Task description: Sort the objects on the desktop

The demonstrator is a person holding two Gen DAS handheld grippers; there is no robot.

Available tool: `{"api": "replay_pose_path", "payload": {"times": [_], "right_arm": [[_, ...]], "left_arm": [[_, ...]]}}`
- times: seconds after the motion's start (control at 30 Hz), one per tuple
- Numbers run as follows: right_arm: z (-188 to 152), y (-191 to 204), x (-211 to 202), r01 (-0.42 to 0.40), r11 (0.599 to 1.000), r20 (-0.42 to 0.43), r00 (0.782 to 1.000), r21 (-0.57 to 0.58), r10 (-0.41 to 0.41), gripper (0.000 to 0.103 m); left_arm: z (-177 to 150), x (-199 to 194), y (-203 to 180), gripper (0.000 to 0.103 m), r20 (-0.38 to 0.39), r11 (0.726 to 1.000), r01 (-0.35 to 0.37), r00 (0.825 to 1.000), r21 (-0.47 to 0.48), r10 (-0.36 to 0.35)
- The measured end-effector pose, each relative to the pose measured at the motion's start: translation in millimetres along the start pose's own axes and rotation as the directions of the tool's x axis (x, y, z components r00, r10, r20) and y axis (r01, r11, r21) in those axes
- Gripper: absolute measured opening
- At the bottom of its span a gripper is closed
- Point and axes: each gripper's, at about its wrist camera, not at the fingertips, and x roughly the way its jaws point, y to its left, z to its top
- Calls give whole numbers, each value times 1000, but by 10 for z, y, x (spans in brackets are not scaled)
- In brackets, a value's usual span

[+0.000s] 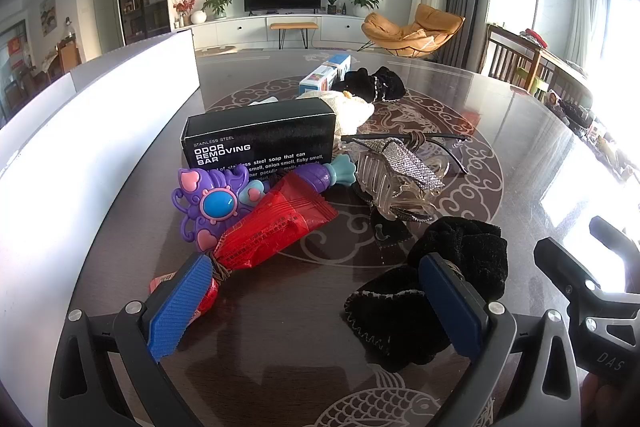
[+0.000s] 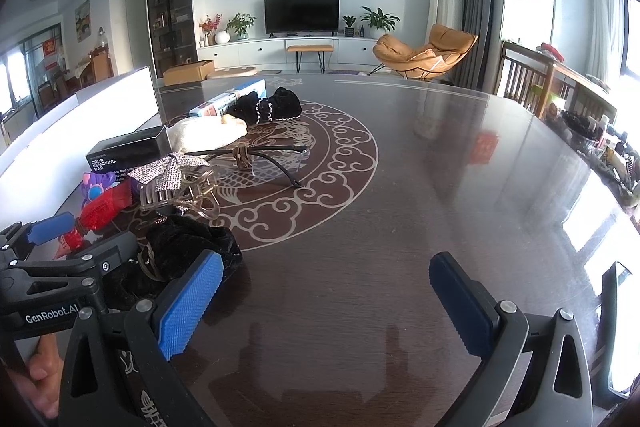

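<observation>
Just ahead of the left tool (image 1: 316,307) a red packet (image 1: 276,227) lies slantwise over a purple toy (image 1: 208,203), a black box (image 1: 260,135) lying on its long side behind them. Right of these sit a clear hair claw (image 1: 396,179), glasses (image 1: 440,143) and a black velvet scrunchie (image 1: 464,247).

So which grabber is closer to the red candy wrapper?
Left. The left gripper has one finger by the red wrapper; the right gripper hangs open over bare table, farther away.

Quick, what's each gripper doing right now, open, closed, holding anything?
Left gripper: open, holding nothing, jaws straddling the table.
Right gripper: open, empty.
</observation>
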Motion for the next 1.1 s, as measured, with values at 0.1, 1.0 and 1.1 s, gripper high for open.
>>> {"api": "replay_pose_path", "payload": {"times": [0.1, 1.0, 1.1], "right_arm": [[0, 1, 0, -7, 1000, -1, 1000, 0, 7, 103], [-3, 3, 2, -19, 1000, -2, 1000, 1, 19, 103], [-1, 7, 7, -21, 1000, -2, 1000, 1, 21, 103]], "left_arm": [[0, 1, 0, 103, 0, 1000, 0, 1000, 0, 0], [0, 2, 4, 103, 0, 1000, 3, 1000, -3, -3], [-8, 1, -4, 103, 0, 1000, 4, 1000, -2, -4]]}}
